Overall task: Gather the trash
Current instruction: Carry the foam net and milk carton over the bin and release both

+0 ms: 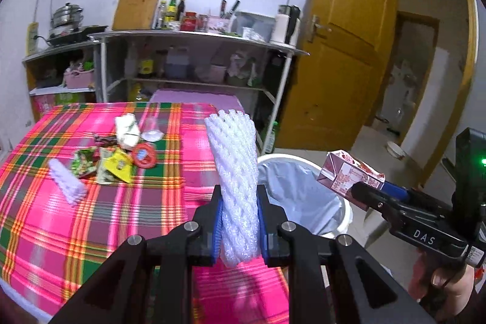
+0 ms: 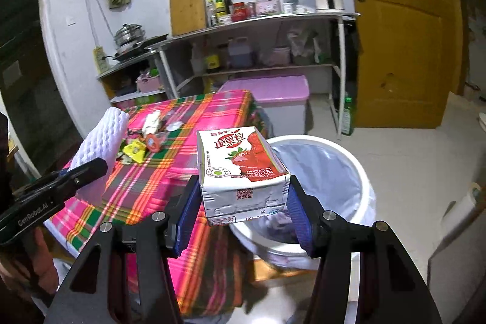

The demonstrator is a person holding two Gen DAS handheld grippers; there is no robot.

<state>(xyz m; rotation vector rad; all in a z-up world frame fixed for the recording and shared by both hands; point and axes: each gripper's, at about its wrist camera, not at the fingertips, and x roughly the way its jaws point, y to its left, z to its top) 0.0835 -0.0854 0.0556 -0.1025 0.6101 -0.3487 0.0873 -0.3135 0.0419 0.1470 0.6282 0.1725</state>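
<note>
The left gripper (image 1: 238,220) jaws clamp a white foam net sleeve (image 1: 234,172) above the worktop (image 1: 91,220) edge. The right gripper (image 2: 243,202) jaws clamp a strawberry milk carton (image 2: 240,169) beside the lined bin (image 2: 361,172), whose mouth stands open just beside the worktop.

Even indoor light, soft shadows, strong fisheye bending, dark vignetted corners, slight motion blur, saturated colours

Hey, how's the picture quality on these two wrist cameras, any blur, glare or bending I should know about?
Left wrist view: strong fisheye bending on the door and dark vignetted corners; the foam fruit net in the left gripper is sharp, while the plaid tablecloth looks slightly smeared. Right wrist view: the strawberry milk carton in the right gripper is crisp and readable; the bin rim curves; no harsh glare.
</note>
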